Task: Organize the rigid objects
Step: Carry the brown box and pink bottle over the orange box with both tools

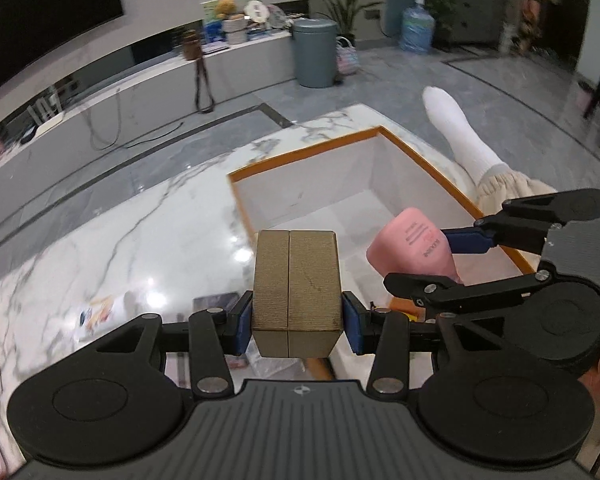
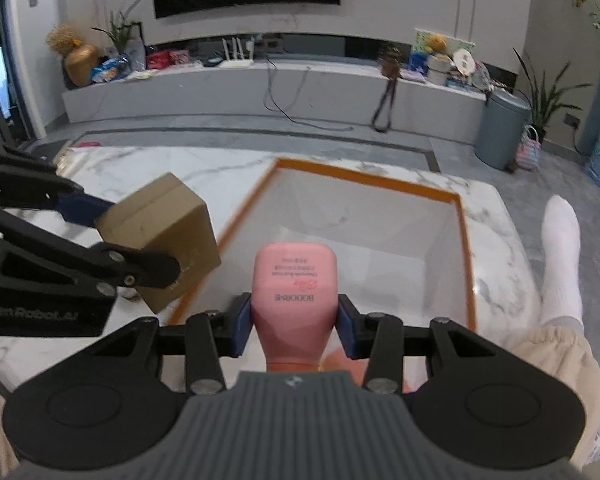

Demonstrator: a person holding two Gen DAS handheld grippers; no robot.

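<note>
My left gripper [image 1: 298,322] is shut on a small gold-brown box [image 1: 298,292], held in the air over the near left corner of a white open box with an orange rim [image 1: 432,166]. The same gold-brown box [image 2: 160,236] shows at the left of the right wrist view, clamped by the left gripper [image 2: 124,240]. My right gripper [image 2: 294,320] is shut on a pink bottle [image 2: 294,284] with its flat end pointing away, above the orange-rimmed box [image 2: 364,176]. In the left wrist view the pink bottle [image 1: 412,246] hangs over the box's inside, held by the right gripper [image 1: 440,258].
The orange-rimmed box stands on a white marble table [image 1: 140,224]. Small packets [image 1: 96,312] lie on the table at the left. A person's leg in a white sock [image 2: 560,256] rests by the table's right side. A grey bin [image 1: 314,52] stands on the floor beyond.
</note>
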